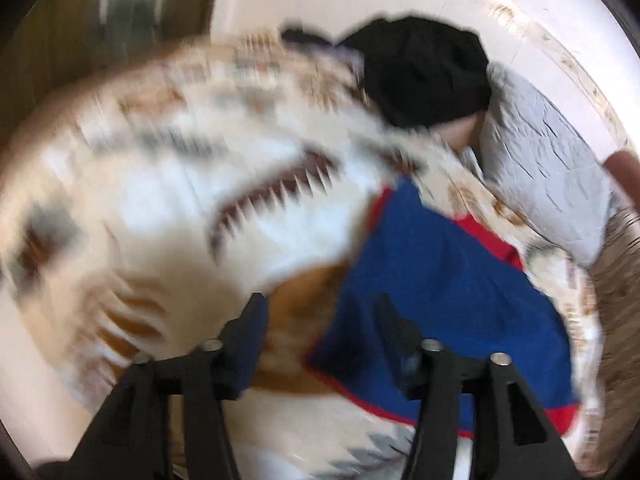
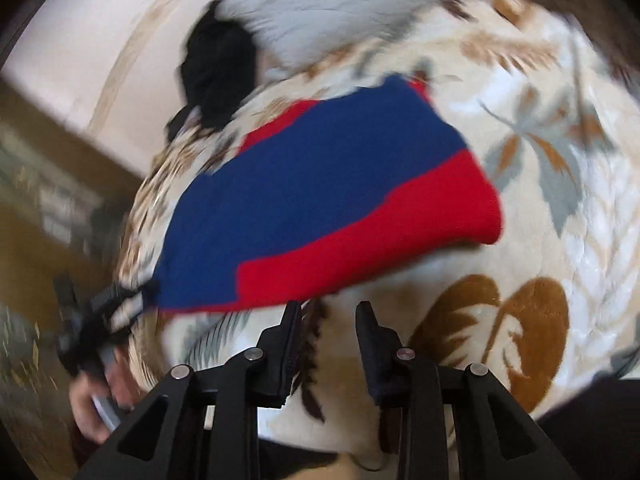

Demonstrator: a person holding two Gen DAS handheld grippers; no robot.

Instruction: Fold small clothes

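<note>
A small blue and red garment [image 1: 440,280] [image 2: 320,184] lies flat on a cream blanket with leaf patterns [image 1: 160,180] [image 2: 560,220]. My left gripper [image 1: 320,312] hangs over the garment's near left corner. Its jaws stand wide apart with only blanket and the cloth's edge showing between them. My right gripper [image 2: 329,310] is just short of the garment's red near edge, open, with bare blanket in the gap. Both views are blurred.
A black garment [image 1: 424,72] [image 2: 216,68] lies bunched at the far side beside a grey quilted pillow [image 1: 540,168] [image 2: 340,4]. A person's hand [image 2: 92,400] shows at the left of the right wrist view. Beyond the blanket's left edge is brown floor [image 2: 24,240].
</note>
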